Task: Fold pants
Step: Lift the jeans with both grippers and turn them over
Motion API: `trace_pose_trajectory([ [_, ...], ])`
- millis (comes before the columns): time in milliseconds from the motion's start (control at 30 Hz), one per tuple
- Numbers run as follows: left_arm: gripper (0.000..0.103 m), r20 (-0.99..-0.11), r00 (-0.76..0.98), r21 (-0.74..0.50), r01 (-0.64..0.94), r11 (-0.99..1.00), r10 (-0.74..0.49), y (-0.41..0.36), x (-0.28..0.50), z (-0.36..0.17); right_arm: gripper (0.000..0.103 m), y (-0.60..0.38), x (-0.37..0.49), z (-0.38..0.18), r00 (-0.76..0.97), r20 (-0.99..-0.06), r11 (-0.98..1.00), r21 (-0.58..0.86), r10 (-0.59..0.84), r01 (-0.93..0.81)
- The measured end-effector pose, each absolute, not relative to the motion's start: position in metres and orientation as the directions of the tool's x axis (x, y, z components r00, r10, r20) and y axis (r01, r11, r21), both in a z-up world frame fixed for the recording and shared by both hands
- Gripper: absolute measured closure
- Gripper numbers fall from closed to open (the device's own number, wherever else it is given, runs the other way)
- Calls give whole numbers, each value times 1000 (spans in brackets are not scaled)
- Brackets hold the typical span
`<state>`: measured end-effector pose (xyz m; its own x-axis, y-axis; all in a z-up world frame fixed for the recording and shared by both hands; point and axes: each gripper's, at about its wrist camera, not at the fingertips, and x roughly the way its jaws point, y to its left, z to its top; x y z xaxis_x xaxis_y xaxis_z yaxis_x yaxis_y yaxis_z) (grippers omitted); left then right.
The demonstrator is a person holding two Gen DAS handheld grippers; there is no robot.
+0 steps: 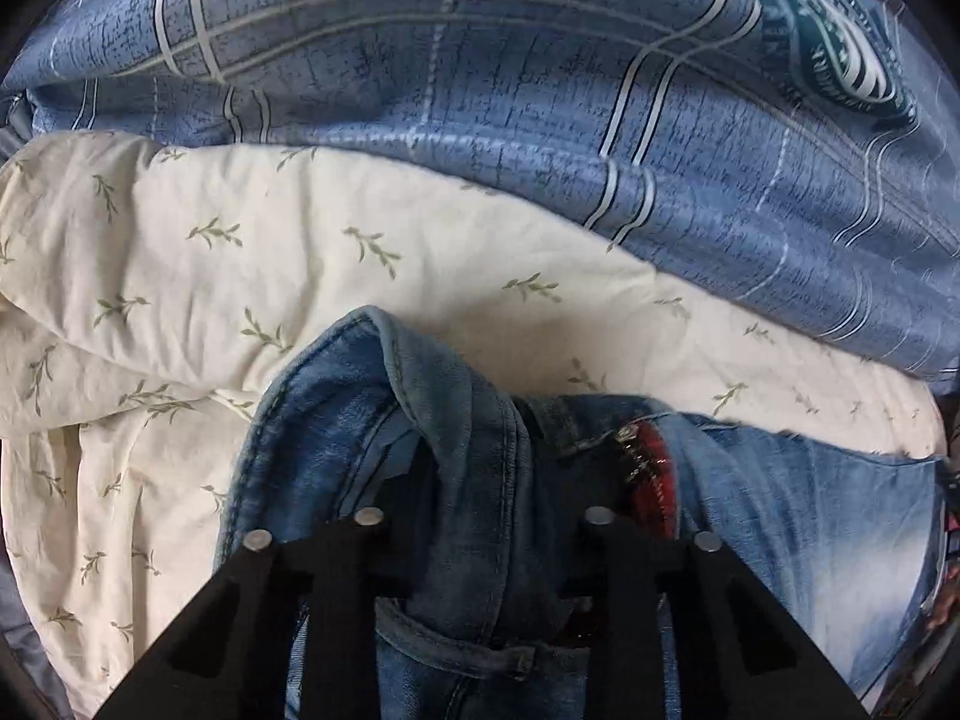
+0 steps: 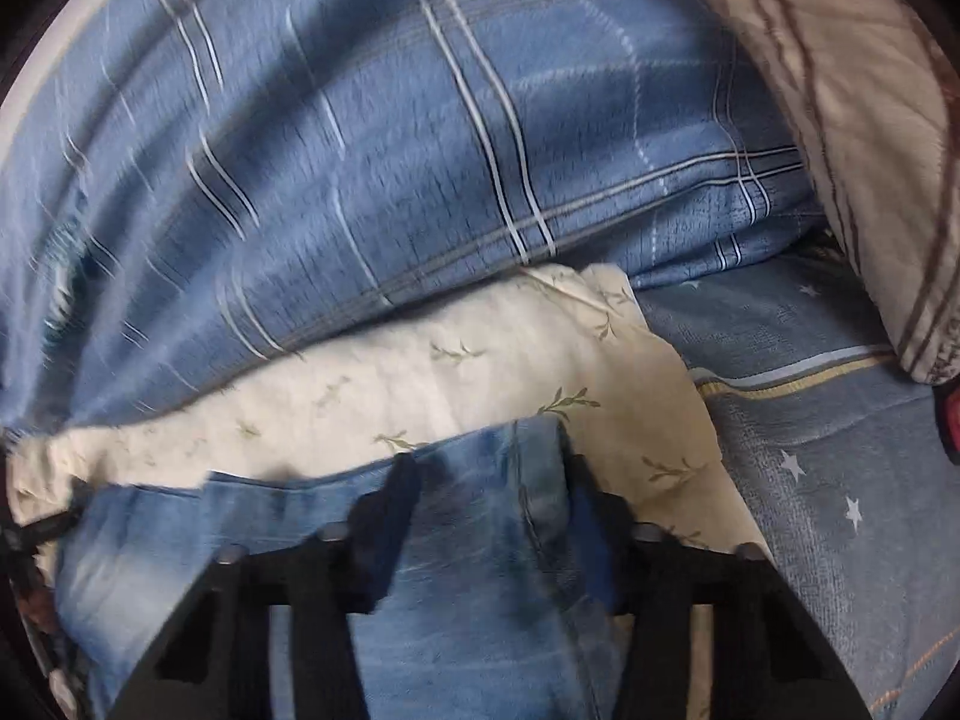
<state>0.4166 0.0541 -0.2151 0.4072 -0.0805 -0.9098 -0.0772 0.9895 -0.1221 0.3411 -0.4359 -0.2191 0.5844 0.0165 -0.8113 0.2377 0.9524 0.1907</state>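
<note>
Both grippers are down on the jeans [image 1: 480, 540] right now. The left gripper [image 1: 480, 474] has its fingers clenched on a bunched ridge of denim at the waistband, just beside the open zipper [image 1: 642, 468] with a bit of red lining showing. The right gripper [image 2: 489, 480] has denim between its fingers too, near the far edge of the jeans, and the pads look pressed against the cloth, though that view is blurry, so take it with a grain of salt.

The jeans are lying on a cream sheet [image 1: 360, 252] with little leaf sprigs, on a bed. Progress-wise, I'd say this is barely started: the waist is rumpled, the fly is open, and I can't see any clean fold yet. It looks like the grab-and-straighten stage, with all the actual folding still to come.

Room to work: the far edge of the jeans sits on the cream sheet, with some bare sheet beyond it. Behind that a plaid blue duvet [image 2: 360, 150] is heaped up like a wall, so there's not much space going forward. To the right there's a starry blue sheet [image 2: 828, 480], flat and free, then a striped pillow [image 2: 840, 120] at the far corner.
</note>
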Motion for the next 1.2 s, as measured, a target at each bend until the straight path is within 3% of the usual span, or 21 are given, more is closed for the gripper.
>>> trace_pose_trajectory([
  [100, 80, -885, 458, -126, -59, 990, -85, 54, 410, -200, 85, -434, 338, -215, 604, -797, 954, 185, 3, 238],
  [133, 81, -870, 484, -137, -51, 989, -95, 55, 406, -192, 86, -433, 333, -209, 625, -781, 956, 186, 4, 227],
  [400, 82, -748, 625, -249, 46, 967, -222, 72, 346, -124, 86, -432, 290, -170, 712, -702, 959, 199, -3, 200],
  [667, 83, -659, 692, -268, 153, 951, -297, 95, 254, -85, 86, -436, 220, -143, 783, -622, 951, 237, -6, 196],
  [967, 83, -723, 628, -238, 167, 957, -289, 121, 152, -125, 86, -441, 117, -151, 786, -618, 955, 243, 18, 168],
  [1200, 80, -847, 485, -141, 189, 972, -217, 117, 123, -164, 83, -445, 54, -196, 697, -716, 950, 245, 44, 193],
])
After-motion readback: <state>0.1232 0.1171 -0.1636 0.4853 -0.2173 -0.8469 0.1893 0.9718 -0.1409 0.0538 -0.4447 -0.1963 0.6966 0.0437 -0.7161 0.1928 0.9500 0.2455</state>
